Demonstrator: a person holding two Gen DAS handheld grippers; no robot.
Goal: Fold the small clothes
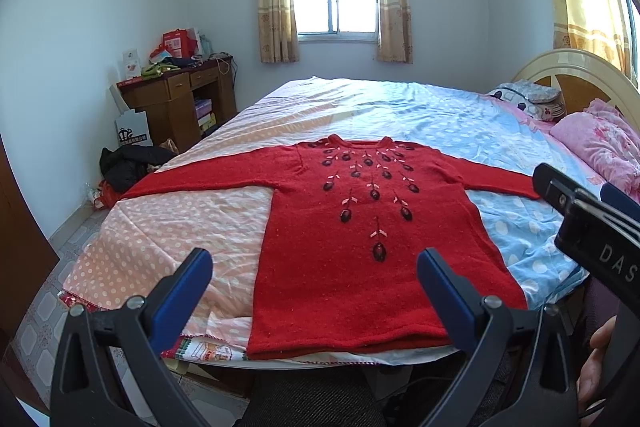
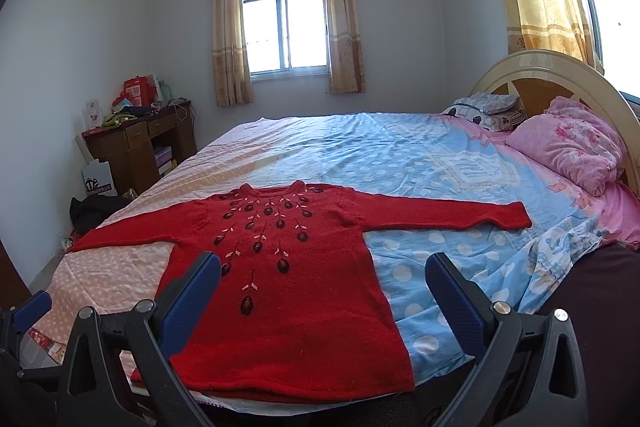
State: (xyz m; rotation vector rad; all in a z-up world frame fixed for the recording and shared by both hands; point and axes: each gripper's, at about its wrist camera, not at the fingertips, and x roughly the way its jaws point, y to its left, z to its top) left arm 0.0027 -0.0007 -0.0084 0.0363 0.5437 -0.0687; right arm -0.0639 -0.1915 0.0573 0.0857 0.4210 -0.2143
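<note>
Two hand-held grippers hover over the near edge of a bed, the folding not yet begun. The left gripper (image 1: 314, 267), black-framed with blue finger pads, is spread wide and empty above the hem of a red knitted sweater with dark beaded flower embroidery (image 1: 360, 227); the right gripper (image 2: 323, 273), equally wide and empty, hangs just to its right, over the sweater's right side. The garment lies flat and face up on the pink and blue polka-dot bedsheet (image 2: 440, 259), hem nearest, collar far, both sleeves stretched straight out to left and right. No fold shows: sleeves and body all remain to be turned in. A pink floral quilt (image 2: 568, 147) sits far right by the headboard
</note>
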